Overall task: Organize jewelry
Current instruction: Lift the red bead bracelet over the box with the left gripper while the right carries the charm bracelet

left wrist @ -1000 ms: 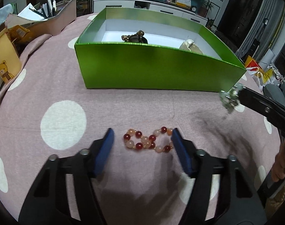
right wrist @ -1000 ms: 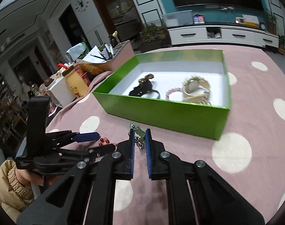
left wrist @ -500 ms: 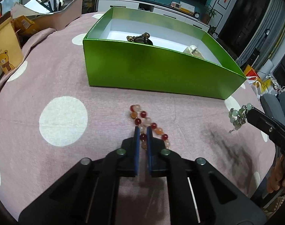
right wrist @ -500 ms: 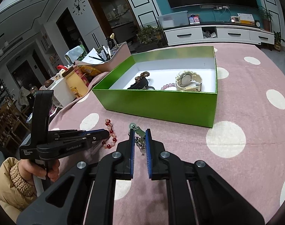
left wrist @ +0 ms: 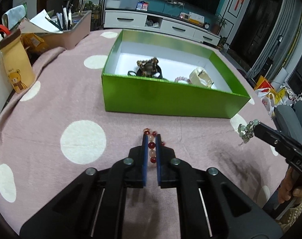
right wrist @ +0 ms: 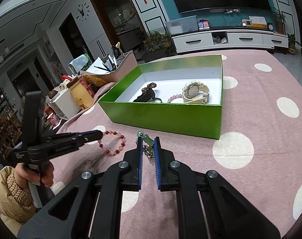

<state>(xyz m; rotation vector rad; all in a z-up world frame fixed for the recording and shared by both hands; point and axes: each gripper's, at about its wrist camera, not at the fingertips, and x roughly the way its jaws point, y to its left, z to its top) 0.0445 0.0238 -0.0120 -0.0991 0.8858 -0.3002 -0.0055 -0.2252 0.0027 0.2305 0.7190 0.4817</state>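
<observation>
Left gripper (left wrist: 151,139), jaws pressed together on the red-and-peach bead bracelet (right wrist: 113,143); the loop hung from the blue pads (left wrist: 144,155) clear of the cloth, its beads strung in a line along the fingers in the left wrist view. Right gripper (right wrist: 148,141), jaws likewise pinched on a pale green bead piece with a fine metal chain (right wrist: 148,149), also held above the cloth.

Governing relation: the green box (left wrist: 170,99) lay straight ahead of both grippers, its near wall between them and the white interior. Its long axis ran across the left gripper's line of sight. Both grippers stood near that wall; which was nearer could not be judged with certainty. To deliver either piece, the load would probably have to rise over the wall before release.

Materials: bracelet of smooth, glossy round beads; box of shiny green card, rectangular and open-topped, with a matt white lining. Inside the box lay a cream wristwatch (right wrist: 194,93), a pink bead bracelet (right wrist: 175,98) touching it, and dark brown beads with a black strap (right wrist: 148,93) further left. The box rested on a soft pink tablecloth with white dots (left wrist: 83,141).
</observation>
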